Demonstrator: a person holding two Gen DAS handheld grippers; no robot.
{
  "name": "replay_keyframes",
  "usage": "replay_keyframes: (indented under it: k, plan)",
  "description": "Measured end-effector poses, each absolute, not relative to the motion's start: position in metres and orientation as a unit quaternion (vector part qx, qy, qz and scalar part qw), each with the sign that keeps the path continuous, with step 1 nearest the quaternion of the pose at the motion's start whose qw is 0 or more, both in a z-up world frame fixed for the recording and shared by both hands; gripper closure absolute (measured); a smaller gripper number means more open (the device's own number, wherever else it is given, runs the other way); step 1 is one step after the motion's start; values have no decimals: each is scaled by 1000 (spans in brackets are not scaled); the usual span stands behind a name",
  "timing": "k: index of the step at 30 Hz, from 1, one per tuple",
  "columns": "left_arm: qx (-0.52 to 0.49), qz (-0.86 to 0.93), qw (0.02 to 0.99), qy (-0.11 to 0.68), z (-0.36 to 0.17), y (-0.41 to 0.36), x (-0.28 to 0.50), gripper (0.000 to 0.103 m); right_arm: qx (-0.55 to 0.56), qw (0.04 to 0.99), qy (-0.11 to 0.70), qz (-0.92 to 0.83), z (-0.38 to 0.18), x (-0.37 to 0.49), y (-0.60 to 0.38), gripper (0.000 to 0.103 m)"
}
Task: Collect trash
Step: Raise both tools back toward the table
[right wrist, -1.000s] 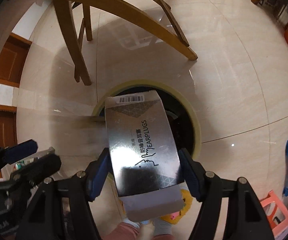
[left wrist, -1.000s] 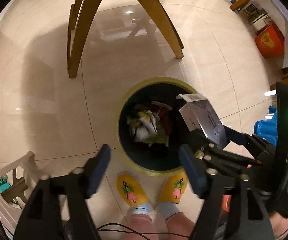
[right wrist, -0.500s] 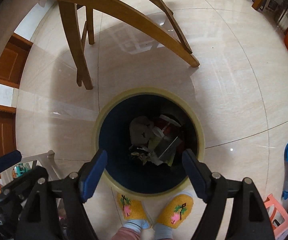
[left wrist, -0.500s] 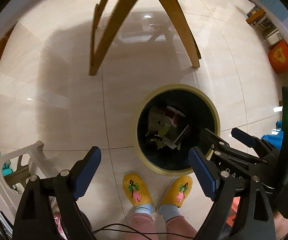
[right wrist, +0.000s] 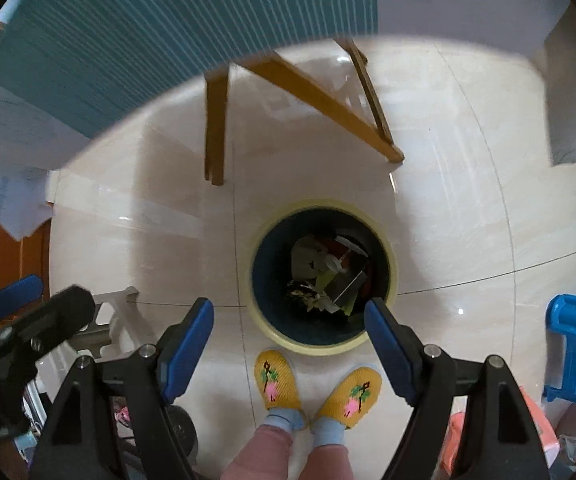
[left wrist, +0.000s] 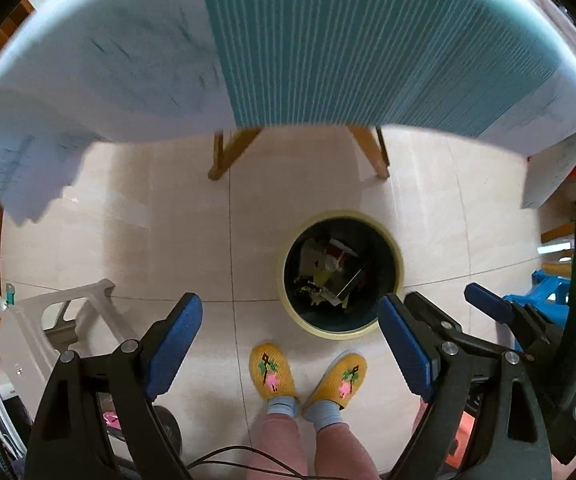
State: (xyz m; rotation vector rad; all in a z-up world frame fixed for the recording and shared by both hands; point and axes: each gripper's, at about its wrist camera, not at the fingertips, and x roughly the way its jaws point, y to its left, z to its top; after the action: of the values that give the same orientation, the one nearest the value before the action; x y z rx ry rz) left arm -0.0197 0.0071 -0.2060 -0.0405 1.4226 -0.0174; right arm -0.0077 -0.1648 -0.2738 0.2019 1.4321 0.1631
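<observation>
pale floor tiles surround the trash bin [right wrist: 322, 280], which sits just ahead of the slippers [right wrist: 278, 380] for easy drops; both the left gripper [left wrist: 290, 344] and right gripper [right wrist: 288, 338] hover above it, jaws apart and empty, the trash [right wrist: 328, 280] lying inside.

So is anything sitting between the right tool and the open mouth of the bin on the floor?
Nothing visible. The right tool is open and empty above the round yellow-rimmed trash bin, whose mouth is uncovered with rubbish inside. The cloth-covered wooden table stands beyond the bin, not over it.
</observation>
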Motion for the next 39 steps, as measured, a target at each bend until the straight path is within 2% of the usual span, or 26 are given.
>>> replay_keyframes:
  k: [9, 19, 24, 32, 39]
  plan:
    - [3, 0, 799, 601, -87, 18, -43, 15, 68, 766, 630, 114, -156, -32, -172, 25]
    - [24, 17, 839, 543, 16, 24, -59, 15, 43, 796, 587, 142, -65, -47, -180, 25]
    - [41, 21, 864, 501, 66, 16, -60, 15, 26, 829, 536, 154, -12, -40, -184, 25]
    - [58, 16, 888, 457, 107, -1, -46, 14, 13, 864, 478, 160, 39, -14, -191, 25]
    - [60, 21, 893, 446, 116, 3, -14, 14, 3, 879, 450, 156, 61, 20, -196, 25]
